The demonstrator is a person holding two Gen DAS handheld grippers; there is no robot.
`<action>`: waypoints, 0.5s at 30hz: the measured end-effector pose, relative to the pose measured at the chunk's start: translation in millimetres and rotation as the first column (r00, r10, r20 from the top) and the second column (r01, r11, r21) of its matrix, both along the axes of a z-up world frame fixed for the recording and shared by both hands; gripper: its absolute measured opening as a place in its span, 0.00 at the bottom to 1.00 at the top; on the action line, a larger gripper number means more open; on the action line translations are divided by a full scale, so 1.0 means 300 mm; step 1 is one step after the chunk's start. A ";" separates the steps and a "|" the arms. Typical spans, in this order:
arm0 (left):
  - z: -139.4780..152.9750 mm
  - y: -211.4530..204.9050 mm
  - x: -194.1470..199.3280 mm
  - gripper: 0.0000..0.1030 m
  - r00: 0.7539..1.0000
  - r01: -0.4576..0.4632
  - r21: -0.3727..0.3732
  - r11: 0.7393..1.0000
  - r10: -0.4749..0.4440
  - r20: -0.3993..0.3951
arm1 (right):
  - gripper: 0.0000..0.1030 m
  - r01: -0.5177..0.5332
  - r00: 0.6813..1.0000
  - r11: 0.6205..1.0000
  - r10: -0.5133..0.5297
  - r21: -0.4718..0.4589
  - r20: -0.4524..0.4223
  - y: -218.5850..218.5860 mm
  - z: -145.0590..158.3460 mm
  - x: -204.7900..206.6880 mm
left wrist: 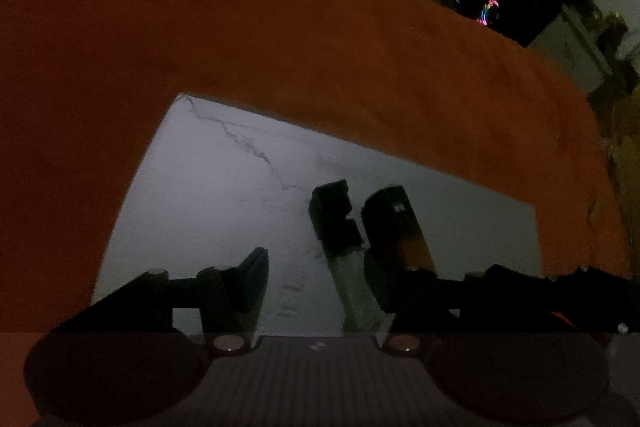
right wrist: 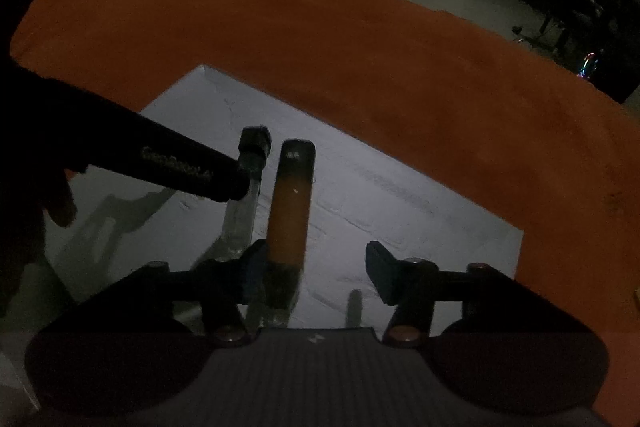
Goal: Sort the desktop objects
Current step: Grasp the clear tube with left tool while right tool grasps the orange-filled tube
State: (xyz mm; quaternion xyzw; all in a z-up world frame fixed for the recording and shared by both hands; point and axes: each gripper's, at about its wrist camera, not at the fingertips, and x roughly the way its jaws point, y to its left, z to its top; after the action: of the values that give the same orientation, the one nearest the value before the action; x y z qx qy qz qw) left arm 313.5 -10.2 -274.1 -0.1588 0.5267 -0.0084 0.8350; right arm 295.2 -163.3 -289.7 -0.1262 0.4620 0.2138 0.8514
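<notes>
While both hand-held grippers (left wrist: 316, 279) (right wrist: 316, 269) hover with jaws apart, clamping nothing, over the white board (left wrist: 224, 187), grasping begins; next, centre the amber tube (right wrist: 288, 203) between pads.

Both views dim, grainy (fisheye bends edges); white board (left wrist: 224, 195) brightest, soft shadows.

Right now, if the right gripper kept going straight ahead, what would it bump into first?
Probably the white mat. The right gripper points down at it; the orange tube lies just inside its left finger, so that might get brushed. Depth is unclear.
</notes>
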 end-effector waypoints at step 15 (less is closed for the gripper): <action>0.000 0.078 -0.044 0.17 0.966 0.249 0.021 0.968 -0.247 -0.079 | 0.07 -0.035 0.974 0.998 0.023 -0.049 -0.226 -0.092 -0.006 -0.029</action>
State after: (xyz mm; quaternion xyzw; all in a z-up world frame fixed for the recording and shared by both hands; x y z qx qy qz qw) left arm 300.3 13.2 -274.2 -0.0790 0.5737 -0.0985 0.8093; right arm 286.5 -190.8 -291.3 -0.1302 0.5592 0.2271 0.7866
